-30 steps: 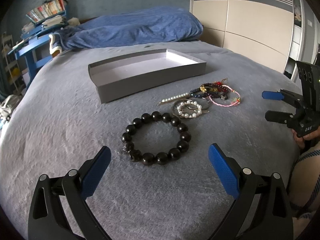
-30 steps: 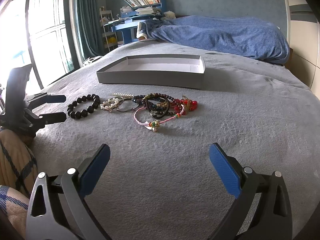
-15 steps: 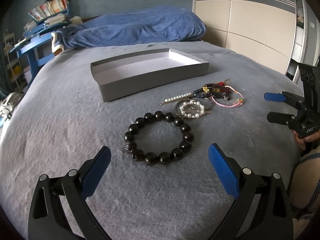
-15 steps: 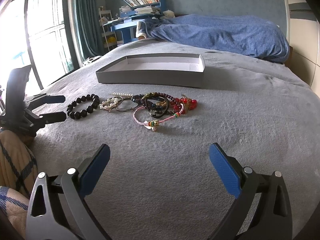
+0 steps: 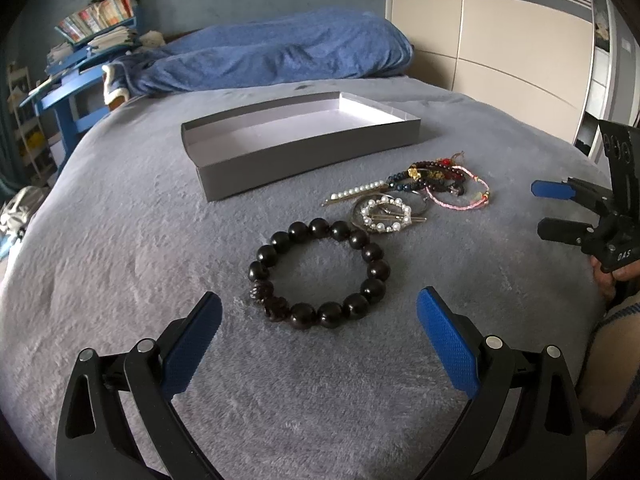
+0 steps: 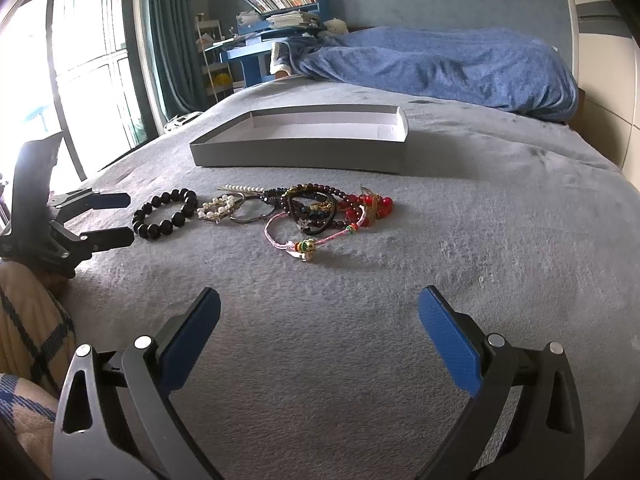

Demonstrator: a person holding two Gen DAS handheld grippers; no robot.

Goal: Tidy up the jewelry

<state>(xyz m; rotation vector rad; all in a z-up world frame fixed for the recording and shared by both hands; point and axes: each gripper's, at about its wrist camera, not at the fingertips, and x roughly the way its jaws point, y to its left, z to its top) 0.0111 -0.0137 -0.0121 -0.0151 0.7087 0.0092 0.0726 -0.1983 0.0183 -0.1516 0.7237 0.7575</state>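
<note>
A black bead bracelet (image 5: 320, 272) lies on the grey bed cover just ahead of my left gripper (image 5: 318, 320), which stands open with nothing between its fingers. Behind it lie a pearl ring clip (image 5: 386, 214), a pearl hairpin (image 5: 354, 194) and a tangle of coloured bracelets (image 5: 440, 182). The shallow grey box (image 5: 304, 158) stands empty beyond them. In the right wrist view my right gripper (image 6: 320, 320) is open, some way short of the pink cord bracelet (image 6: 308, 236) and red beads (image 6: 368, 206). The black bracelet (image 6: 164, 218) lies at the left, by the left gripper (image 6: 110, 218).
A blue duvet (image 5: 272, 56) is bunched at the far end of the bed. A blue desk with books (image 6: 276, 24) stands behind it, a window (image 6: 60, 64) to the left and wardrobe doors (image 5: 500, 40) to the right. A person's checked sleeve (image 6: 28, 320) shows at the left edge.
My left gripper has moved forward and a little left, so the black bracelet sits closer between its fingers. The right gripper has hardly moved. Both stay open.
</note>
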